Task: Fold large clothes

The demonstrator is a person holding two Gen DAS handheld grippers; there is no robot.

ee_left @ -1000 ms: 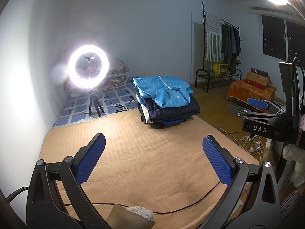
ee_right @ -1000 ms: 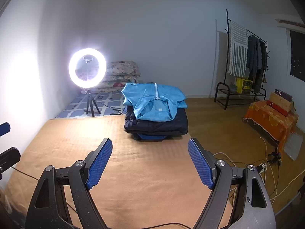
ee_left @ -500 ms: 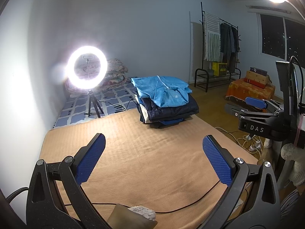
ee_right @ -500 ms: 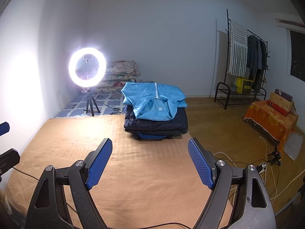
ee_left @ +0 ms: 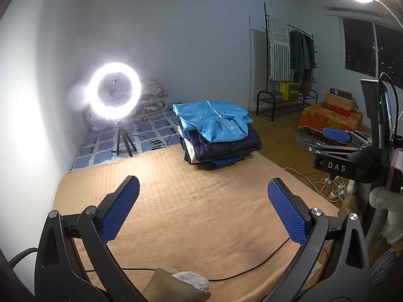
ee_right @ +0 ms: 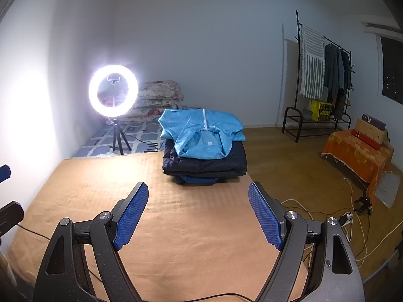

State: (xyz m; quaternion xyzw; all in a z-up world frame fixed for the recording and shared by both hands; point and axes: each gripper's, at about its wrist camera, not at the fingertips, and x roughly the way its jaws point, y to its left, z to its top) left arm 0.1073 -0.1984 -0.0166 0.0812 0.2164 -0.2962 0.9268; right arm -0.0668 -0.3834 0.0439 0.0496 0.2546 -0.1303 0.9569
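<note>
A tan blanket (ee_right: 191,226) covers the work surface. On the stack at its far edge, the top jacket (ee_right: 201,133) is light blue with a white zip line; the coat (ee_right: 209,163) beneath is navy, and a brighter blue layer (ee_right: 196,180) shows at the bottom. The gripper pads (ee_right: 131,212) are blue and dotted on black frames. A white ring light (ee_right: 113,90) glows over a blue-and-white checked mat (ee_left: 151,133). The quilts (ee_right: 158,95) are floral. An orange patterned cloth (ee_right: 357,151) drapes a box; a towel (ee_right: 312,63) is grey-and-white striped.
</note>
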